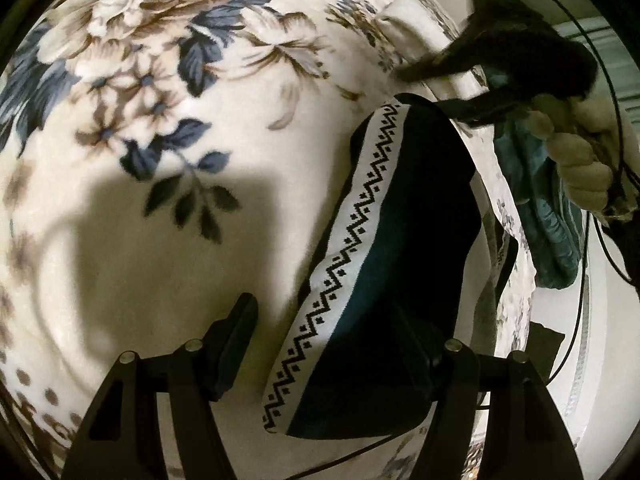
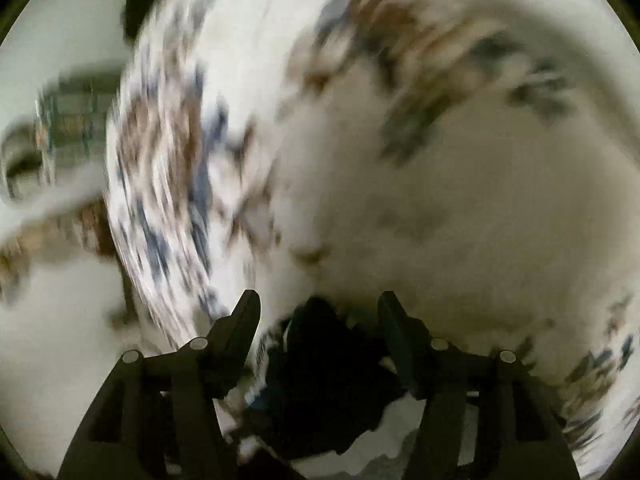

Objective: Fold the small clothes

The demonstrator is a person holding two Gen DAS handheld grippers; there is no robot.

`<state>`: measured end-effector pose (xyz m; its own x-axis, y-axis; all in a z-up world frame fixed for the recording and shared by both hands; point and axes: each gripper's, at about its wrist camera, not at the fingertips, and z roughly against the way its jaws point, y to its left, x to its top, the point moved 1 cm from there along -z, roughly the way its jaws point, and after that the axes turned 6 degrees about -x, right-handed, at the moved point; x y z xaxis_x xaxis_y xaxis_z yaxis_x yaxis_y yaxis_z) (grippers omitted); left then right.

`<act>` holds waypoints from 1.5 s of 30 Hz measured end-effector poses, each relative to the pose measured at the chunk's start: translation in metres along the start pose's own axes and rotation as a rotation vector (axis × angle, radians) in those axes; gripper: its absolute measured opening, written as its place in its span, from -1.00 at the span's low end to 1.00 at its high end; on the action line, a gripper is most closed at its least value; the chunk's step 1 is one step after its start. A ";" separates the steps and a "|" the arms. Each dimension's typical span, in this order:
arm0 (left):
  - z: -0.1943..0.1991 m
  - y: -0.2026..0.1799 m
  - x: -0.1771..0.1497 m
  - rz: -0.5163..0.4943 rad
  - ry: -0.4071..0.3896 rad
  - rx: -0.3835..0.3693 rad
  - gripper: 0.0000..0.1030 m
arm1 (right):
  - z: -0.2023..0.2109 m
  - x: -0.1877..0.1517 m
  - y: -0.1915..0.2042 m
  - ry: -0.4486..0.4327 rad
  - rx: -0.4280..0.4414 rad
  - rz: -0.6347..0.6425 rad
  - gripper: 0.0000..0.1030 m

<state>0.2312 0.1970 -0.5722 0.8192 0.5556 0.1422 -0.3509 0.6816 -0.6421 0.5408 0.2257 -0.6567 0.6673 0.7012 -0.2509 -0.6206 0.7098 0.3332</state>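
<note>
Cream blanket [image 1: 168, 264] printed with large beige-and-brown blooms, small brown star flowers with blue centres, and slate-blue to near-black leaves; brown dots run along its lower-left edge. Small garment [image 1: 404, 264]: very dark, near-black cloth with a deep teal tint along one side, bordered by a white waistband [image 1: 352, 232] bearing a black zigzag line flanked by small black diamonds. Teal cloth [image 1: 536, 216] with a faint tonal pattern hangs past the blanket's right edge. Left claw [image 1: 340, 344] and right claw [image 1: 460, 92]: matte black. In the blurred right wrist view, the same cream, brown and blue print [image 2: 440, 200] and a dark garment [image 2: 328, 376] with a white trace.
</note>
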 end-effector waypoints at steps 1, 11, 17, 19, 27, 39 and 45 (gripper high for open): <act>-0.002 -0.002 0.000 -0.008 0.004 0.003 0.27 | -0.005 0.001 0.005 -0.001 -0.037 0.015 -0.75; -0.002 -0.009 -0.010 -0.016 0.035 -0.003 0.27 | 0.006 -0.006 -0.031 -0.133 0.150 -0.257 -0.68; 0.027 -0.028 0.007 -0.037 -0.028 -0.011 0.27 | 0.090 -0.126 -0.097 -0.397 0.227 -0.437 0.03; 0.031 -0.036 0.018 -0.046 -0.043 -0.011 0.28 | 0.103 -0.180 -0.131 -0.452 0.212 -0.545 0.27; 0.009 -0.056 0.064 -0.083 -0.054 0.009 0.48 | 0.041 -0.314 -0.221 -0.429 0.231 -0.829 0.35; -0.061 -0.054 0.139 -0.056 0.039 0.070 0.48 | 0.017 -0.299 -0.249 -0.639 0.293 -0.905 -0.78; -0.092 -0.055 0.157 -0.003 0.087 -0.032 -0.79 | 0.007 -0.284 -0.255 -0.556 0.280 -0.900 -0.78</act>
<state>0.4210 0.2028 -0.5837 0.8571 0.5091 0.0789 -0.3349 0.6671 -0.6655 0.5126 -0.1546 -0.6636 0.9659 -0.2449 -0.0841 0.2563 0.8576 0.4459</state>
